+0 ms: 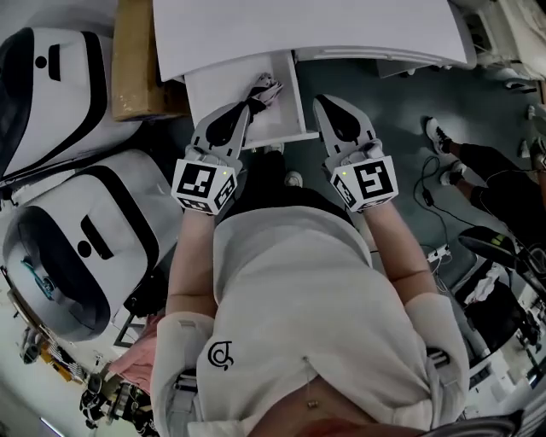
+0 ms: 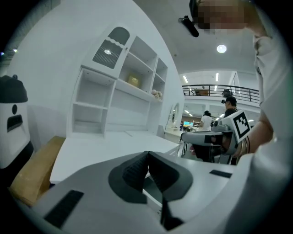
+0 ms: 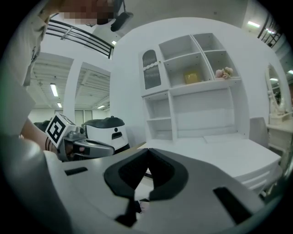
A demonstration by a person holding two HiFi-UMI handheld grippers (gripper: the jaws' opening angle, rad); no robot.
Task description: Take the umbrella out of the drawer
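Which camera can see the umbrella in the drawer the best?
The head view. It looks straight down into the open drawer, where the umbrella lies. The left gripper view and the right gripper view look across the desk top at the shelves, and neither clearly shows the umbrella.

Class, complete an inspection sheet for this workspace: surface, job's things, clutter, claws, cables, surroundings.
Surface: white desk, drawer pulled open.
Job's things: umbrella lying in the drawer.
Clutter: cardboard box beside the desk.
Claws: left claw and right claw both shut, holding nothing.
Cables: cables and power strip on the floor, right.
Surroundings: two white machines at left; shelves on the desk; a person beyond.
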